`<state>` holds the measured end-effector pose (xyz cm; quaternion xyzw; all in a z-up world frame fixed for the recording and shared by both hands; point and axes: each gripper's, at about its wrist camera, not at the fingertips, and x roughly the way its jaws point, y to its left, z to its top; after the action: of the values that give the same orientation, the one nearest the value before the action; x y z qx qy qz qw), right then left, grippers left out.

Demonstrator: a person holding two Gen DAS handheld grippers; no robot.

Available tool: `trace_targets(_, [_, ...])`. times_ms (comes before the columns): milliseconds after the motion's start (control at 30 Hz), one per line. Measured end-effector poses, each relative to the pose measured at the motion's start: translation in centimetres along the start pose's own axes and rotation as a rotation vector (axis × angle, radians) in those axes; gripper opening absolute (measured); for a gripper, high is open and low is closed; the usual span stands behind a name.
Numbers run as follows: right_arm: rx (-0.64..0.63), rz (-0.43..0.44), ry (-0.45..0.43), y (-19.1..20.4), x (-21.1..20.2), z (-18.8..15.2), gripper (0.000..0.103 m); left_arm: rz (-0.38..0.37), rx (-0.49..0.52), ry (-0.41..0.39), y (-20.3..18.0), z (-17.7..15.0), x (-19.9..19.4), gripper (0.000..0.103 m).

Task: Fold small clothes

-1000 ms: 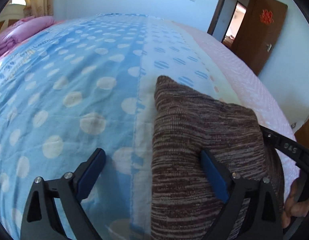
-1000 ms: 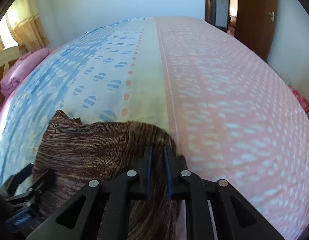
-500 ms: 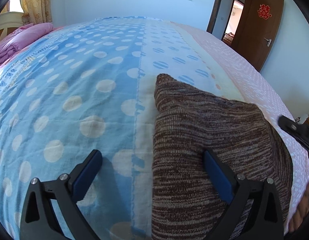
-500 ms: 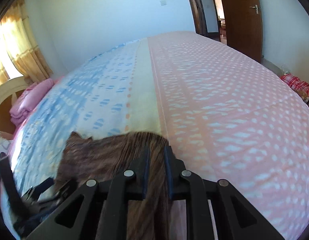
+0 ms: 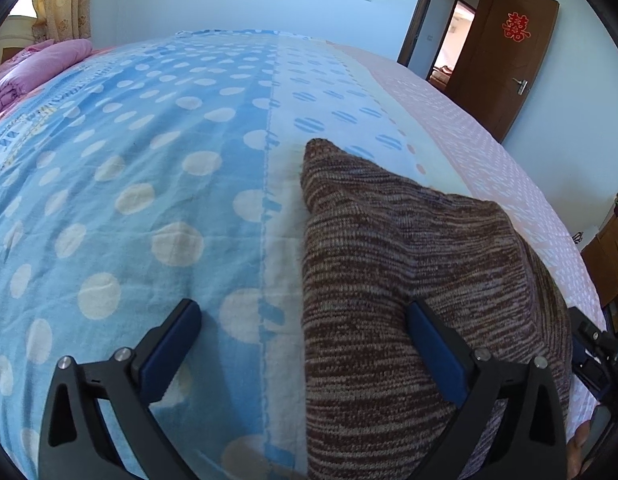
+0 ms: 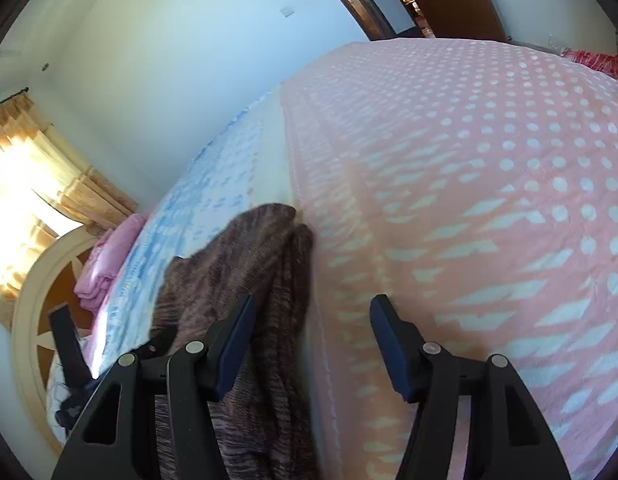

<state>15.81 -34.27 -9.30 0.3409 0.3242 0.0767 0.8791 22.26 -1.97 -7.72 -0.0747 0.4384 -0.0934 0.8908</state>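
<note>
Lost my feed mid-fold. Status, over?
Left gripper open over brown knit garment's edge. Right gripper opening, garment partly between jaws. Garment folded on bedspread. Nothing blocking.

We are in a home bedroom. A wide bed (image 5: 157,168) under a blue-dotted and pink sheet fills the room. At the bed's head we see a folded pink quilt (image 5: 33,68), a cream headboard (image 6: 33,304) and gold curtains (image 5: 65,4). Beyond its far right corner a brown door (image 5: 505,60) with a red paper charm (image 5: 516,27) stands open.
</note>
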Motion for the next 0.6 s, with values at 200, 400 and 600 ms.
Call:
trace_targets(200, [-0.013, 0.070, 0.043, 0.6, 0.9, 0.0, 0.061, -0.119, -0.033, 0.031, 0.2, 0.9, -1.1, 0.092])
trace_targets(400, [-0.110, 0.042, 0.105, 2.4, 2.8, -0.9, 0.061, -0.137, 0.015, 0.056, -2.0, 0.3, 0.9, 0.096])
trace_targets(600, [-0.148, 0.002, 0.113, 3.1, 3.5, -1.2, 0.061, -0.113, 0.053, 0.044, -2.6, 0.1, 0.7, 0.097])
